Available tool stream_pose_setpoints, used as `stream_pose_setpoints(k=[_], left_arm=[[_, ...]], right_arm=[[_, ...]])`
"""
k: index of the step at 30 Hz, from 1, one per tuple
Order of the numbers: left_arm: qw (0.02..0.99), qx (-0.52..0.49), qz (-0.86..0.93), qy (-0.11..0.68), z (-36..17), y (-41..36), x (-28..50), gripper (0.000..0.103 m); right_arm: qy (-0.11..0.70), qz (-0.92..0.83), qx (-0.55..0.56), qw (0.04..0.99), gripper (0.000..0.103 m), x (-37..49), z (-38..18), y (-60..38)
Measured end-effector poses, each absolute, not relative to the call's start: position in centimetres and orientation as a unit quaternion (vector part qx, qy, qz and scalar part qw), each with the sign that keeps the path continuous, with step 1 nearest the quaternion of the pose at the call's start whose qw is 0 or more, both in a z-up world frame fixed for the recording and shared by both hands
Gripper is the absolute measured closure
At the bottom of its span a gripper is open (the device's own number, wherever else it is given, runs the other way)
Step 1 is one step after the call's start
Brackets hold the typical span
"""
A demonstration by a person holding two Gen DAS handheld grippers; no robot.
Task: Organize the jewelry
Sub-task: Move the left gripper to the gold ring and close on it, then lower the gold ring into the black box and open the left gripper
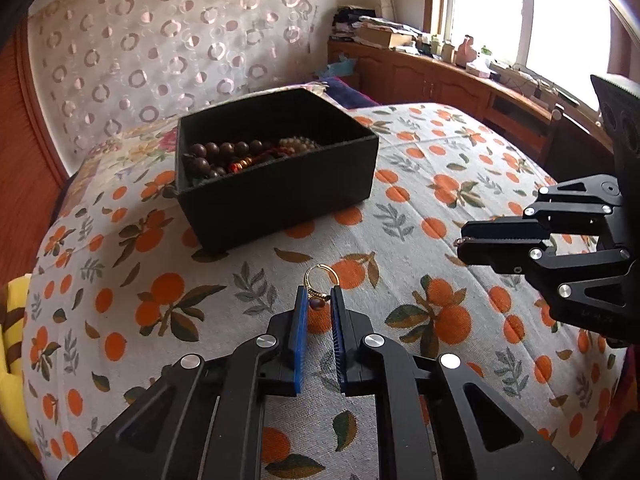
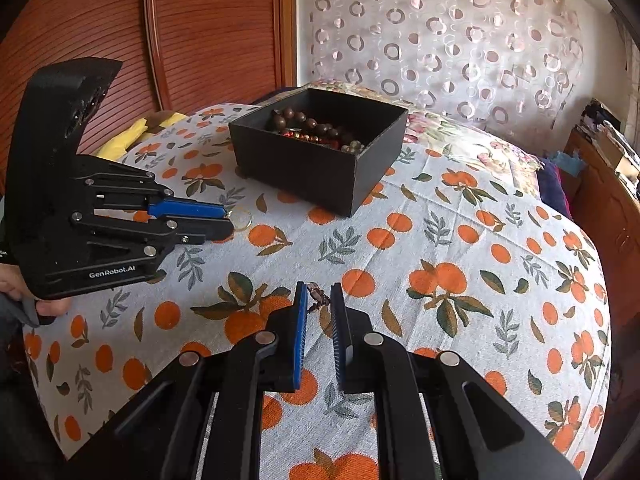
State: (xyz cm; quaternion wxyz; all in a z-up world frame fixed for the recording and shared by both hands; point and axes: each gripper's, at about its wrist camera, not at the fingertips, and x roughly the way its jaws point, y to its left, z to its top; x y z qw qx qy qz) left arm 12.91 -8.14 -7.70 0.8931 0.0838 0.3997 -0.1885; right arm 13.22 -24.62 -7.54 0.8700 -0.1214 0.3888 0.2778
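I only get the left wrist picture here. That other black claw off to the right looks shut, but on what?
Observer: The right gripper pinches a small brownish trinket; exactly what it is, I cannot tell.
Operator: And my own claw from outside?
Observer: The left gripper is shut on a gold ring, low over the orange-print cloth.
Operator: Anybody visible?
Observer: Only a person's hand under the left gripper's base.
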Motion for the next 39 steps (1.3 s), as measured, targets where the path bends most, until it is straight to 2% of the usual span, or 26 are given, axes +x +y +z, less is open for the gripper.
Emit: stream_pose_setpoints(k=[17,27,30,37,38,39], left_arm=[[0.92,0.066,-0.161,0.35,-3.1,-6.7,14.1,0.093],[0.928,0.05,-0.141,0.34,-1.9,-5.4,16.0,0.093],[0.929,0.044,-0.138,0.34,-1.7,-5.2,16.8,0.093],[0.932,0.038,-0.129,0.336,-1.5,-5.3,18.2,0.093],[0.933,0.037,-0.127,0.336,-1.4,-5.3,18.3,0.09],[0.933,0.036,-0.125,0.335,-1.3,-5.3,18.3,0.083]], right_arm=[[0.347,0.279,-0.076,0.892,0.09,18.4,-2.9,-22.8],[0.346,0.279,-0.068,0.893,0.089,22.3,-2.3,-20.6],[0.35,0.275,-0.059,0.894,0.081,23.0,-2.3,-20.7],[0.348,0.268,-0.049,0.897,0.077,22.6,-2.3,-21.9],[0.347,0.268,-0.047,0.898,0.076,22.3,-2.3,-22.1],[0.345,0.267,-0.046,0.899,0.073,22.1,-2.3,-22.2]])
